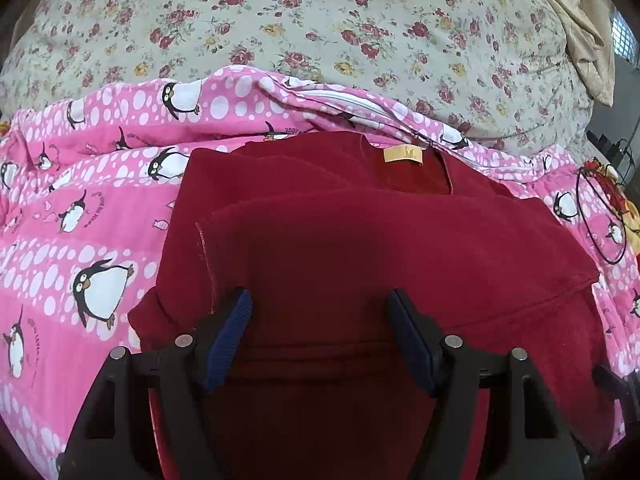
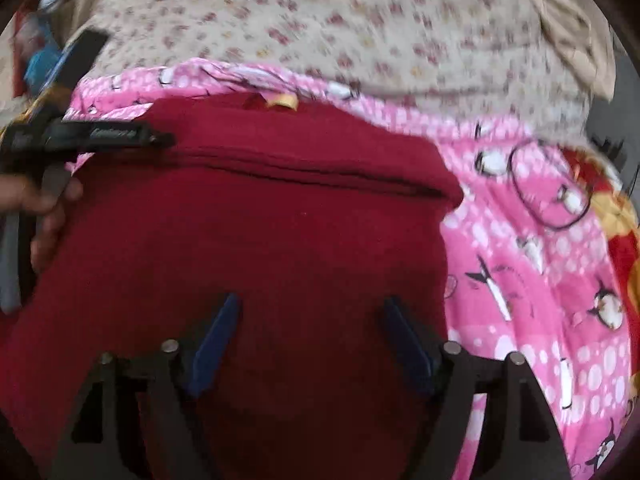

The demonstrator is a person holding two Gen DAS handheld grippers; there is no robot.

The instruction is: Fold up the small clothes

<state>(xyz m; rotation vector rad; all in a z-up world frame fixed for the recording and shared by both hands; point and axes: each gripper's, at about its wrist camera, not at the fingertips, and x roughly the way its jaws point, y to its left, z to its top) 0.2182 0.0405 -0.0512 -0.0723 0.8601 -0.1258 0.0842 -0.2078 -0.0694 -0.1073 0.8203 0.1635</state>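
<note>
- A pink penguin-print quilt (image 1: 80, 240) spreads out to the left of the left gripper (image 1: 320, 312), over a floral bedsheet (image 1: 320, 20).
- The left gripper's jaws stand apart, holding nothing, above a folded dark red top (image 1: 360, 240) whose yellow neck label (image 1: 403, 155) lies ahead of the jaws.
- The right gripper (image 2: 312, 316), jaws likewise apart and empty, hovers over the same top; a black cord loop (image 2: 548, 184) lies to its right.
</note>
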